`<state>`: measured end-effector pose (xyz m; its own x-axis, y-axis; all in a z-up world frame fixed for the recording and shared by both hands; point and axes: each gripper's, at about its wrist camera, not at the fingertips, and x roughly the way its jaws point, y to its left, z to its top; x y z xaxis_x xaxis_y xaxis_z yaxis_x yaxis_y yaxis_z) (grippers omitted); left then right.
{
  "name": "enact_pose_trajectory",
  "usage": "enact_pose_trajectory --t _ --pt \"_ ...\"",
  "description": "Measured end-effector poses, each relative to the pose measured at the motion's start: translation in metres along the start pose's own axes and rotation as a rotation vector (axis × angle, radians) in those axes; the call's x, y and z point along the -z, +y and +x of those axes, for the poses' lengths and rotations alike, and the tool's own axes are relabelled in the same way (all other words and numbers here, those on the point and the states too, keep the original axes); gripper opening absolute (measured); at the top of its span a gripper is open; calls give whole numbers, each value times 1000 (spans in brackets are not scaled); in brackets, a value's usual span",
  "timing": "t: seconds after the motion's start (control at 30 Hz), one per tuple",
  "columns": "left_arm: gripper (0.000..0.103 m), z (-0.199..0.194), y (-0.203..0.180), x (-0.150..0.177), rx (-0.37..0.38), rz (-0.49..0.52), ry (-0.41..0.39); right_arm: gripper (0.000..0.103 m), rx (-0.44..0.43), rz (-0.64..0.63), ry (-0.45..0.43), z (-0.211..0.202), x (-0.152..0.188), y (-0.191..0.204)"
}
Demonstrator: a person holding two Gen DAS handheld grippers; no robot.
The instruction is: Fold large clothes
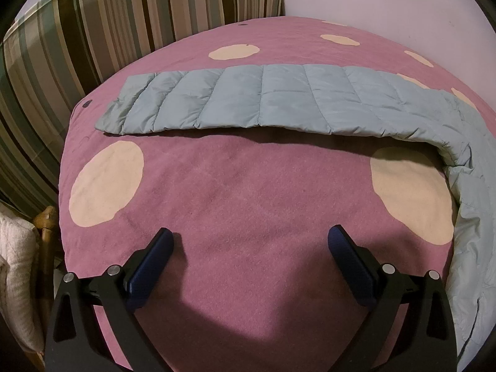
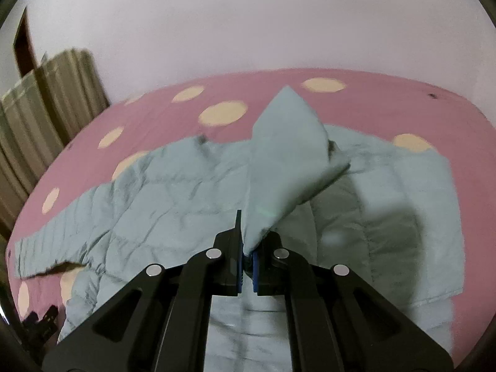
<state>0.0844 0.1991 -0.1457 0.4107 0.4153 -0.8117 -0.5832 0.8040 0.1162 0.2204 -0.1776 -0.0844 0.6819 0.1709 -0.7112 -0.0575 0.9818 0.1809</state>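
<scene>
Cushion (image 1: pixel 77 31), striped, at 10 o'clock off the pink spotted blanket (image 1: pixel 248 186). Left gripper (image 1: pixel 251 241) hovers with jaws spread wide, nothing between them. Pale blue quilted jacket (image 1: pixel 263 99) lies at 12 o'clock from it, one sleeve stretched flat. Right gripper (image 2: pixel 247 248), jaws clamped together, pinches a jacket fold lifted above the garment's body.

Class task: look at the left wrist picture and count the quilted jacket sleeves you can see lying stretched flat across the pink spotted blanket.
1. One sleeve lies flat across the far part of the blanket, cuff toward the striped pillow. Another sleeve may be out of this view.
</scene>
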Motion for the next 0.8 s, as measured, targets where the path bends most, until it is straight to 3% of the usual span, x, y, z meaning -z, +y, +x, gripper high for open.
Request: enact_pose_trajectory --t 0.23,0.4,0.47,0.63,0.73,0.8 --pt "99 0 0 0 0 0 0 7 -25 -142 145 49 16 50" --pt "99 0 0 0 -2 2 0 41 -77 -207 222 61 30 65" --pt "99 0 0 0 1 0 0 44 -99 -223 221 52 30 68" --pt "99 0 0 0 0 1 0 44 -172 -146 169 3 23 39" --pt "99 0 -1 0 -3 3 0 42 -114 -68 108 -26 9 -11" --pt "99 0 -1 0 -5 5 -1 16 -46 -3 90 -37 6 -52"
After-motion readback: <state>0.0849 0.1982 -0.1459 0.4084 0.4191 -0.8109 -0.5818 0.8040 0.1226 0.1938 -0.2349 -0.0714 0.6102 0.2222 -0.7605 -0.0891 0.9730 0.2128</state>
